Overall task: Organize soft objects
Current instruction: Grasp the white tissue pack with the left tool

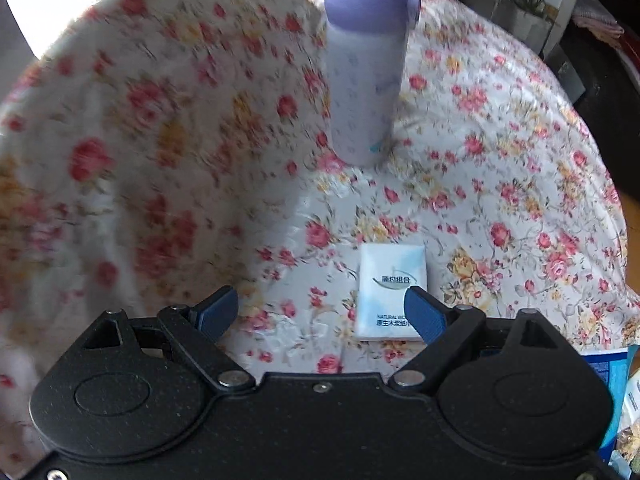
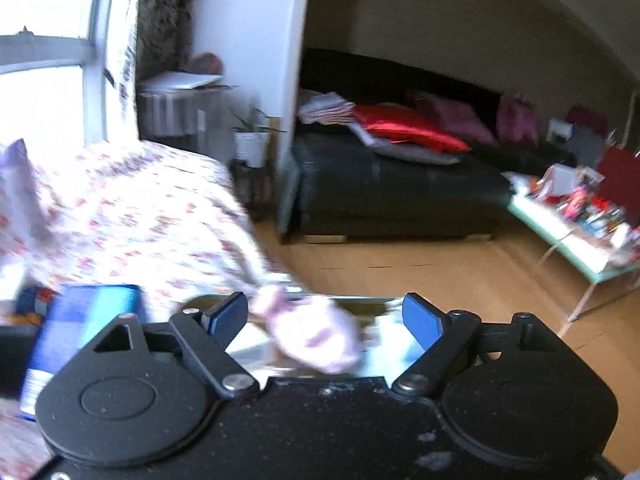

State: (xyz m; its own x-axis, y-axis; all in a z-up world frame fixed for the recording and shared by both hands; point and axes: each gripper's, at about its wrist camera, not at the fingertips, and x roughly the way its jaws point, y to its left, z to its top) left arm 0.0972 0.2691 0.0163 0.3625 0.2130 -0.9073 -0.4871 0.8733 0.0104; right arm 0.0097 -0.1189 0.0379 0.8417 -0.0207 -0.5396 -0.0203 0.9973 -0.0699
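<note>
A: Left tool point(image 1: 322, 308) angled steeply down over a counter draped in a floral cloth point(image 1: 500, 168), jaws spread wide and gripping nothing. What sits under it?

B: A white tissue pack point(image 1: 390, 292) lies flat on the cloth toward the counter's near edge — its right side partly hidden behind the tool's right blue pad point(image 1: 425, 314), with no sign of a squeeze. Behind it, toward the middle of the counter, a lavender bottle point(image 1: 366, 68) with a purple cap stands upright, well apart from the pack.

A: And along the counter's left side?

B: A raised fold of the same floral cloth point(image 1: 152, 128), heavily blurred. At the near right corner, a blue-and-white package point(image 1: 614, 392) is cut off by the edge of view.

A: The right tool point(image 2: 324, 318)?

B: Also wide open, holding nothing. Between its blue pads — lower down, not pinched — a soft pale-pink item point(image 2: 316, 340), too blurred to name, lies on a shiny metallic surface point(image 2: 396, 336) at the counter's right edge. A blue carton point(image 2: 86, 316) stands just left of that tool.

A: Beyond the counter?

B: Wooden floor point(image 2: 420, 276), a dark sofa point(image 2: 392, 188) with red and pink cushions, and a potted plant point(image 2: 252, 140).
</note>
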